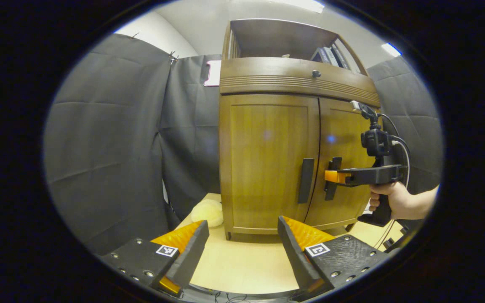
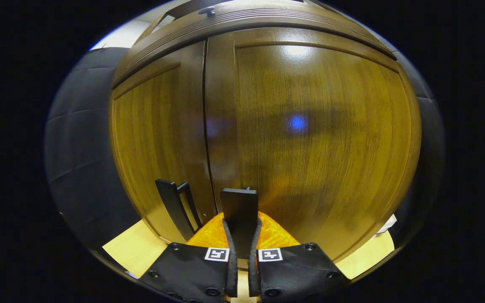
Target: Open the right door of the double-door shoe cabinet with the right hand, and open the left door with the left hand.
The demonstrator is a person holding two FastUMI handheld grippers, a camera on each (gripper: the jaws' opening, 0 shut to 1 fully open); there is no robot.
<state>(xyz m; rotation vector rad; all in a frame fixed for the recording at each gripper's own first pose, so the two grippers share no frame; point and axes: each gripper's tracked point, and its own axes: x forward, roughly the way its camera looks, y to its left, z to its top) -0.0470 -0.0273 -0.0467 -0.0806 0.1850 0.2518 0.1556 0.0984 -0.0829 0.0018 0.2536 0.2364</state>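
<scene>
The right door's stiff black handle (image 2: 239, 210) is clamped by the right gripper (image 2: 242, 235); the left gripper (image 1: 242, 244) is held wide open, empty, the left handle (image 1: 305, 180) being its hold.

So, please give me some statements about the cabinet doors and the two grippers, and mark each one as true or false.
1. The right gripper is closed on the right door handle. True.
2. The left gripper holds the left door handle. False: its fingers are spread apart, well short of the cabinet.
3. Both doors of the shoe cabinet are shut. True.
4. A pale plush object lies beside the cabinet's left corner. True.
5. The cabinet stands on a black cloth. False: it stands on a light wooden tabletop.
</scene>
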